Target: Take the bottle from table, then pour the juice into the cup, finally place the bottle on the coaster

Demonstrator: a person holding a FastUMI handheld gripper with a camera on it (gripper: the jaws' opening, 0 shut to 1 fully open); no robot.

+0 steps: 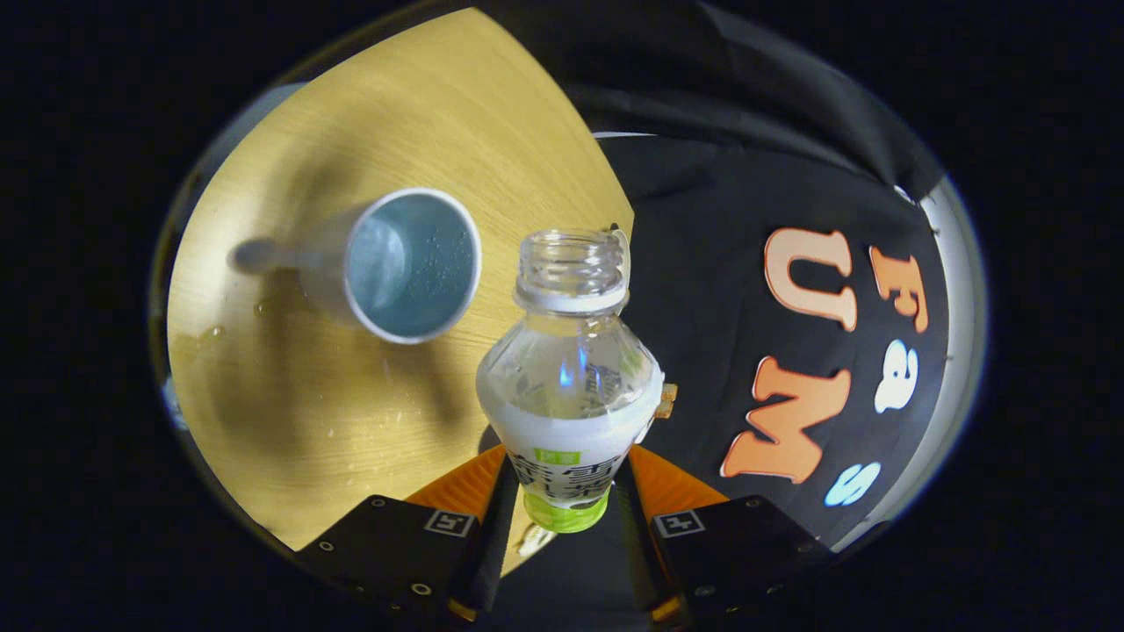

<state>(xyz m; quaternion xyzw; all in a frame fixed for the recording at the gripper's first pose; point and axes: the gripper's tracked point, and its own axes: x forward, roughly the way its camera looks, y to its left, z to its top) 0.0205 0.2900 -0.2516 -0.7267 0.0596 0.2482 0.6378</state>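
Claw (562, 518) clamped round the bottle (569, 386), both fingers pressing its labelled lower body from either side, so the bottle stands out ahead of them with its open, capless mouth pointing away. It is held up off the wooden surface (290, 421), tipped so the neck leans toward the surface's far edge and the booth wall beyond.

From where I stand it looks like thin clear plastic, mostly empty in the upper half, with something pale sitting low near the label. I'd judge it light and a bit squashy: squeeze too hard and the walls will buckle and push liquid up the neck. The label wrap gives the fingers some bite, better than bare plastic, and gripping low keeps the mouth free for pouring, though it lets the top swing.

A cup (411, 265) stands on the surface off to the left of the bottle, well apart from it, open mouth showing a pale inside; whether there is liquid in it I cannot tell. A few wet drops glisten on the wood beside it, so that patch may be slick. The coaster I can't place.
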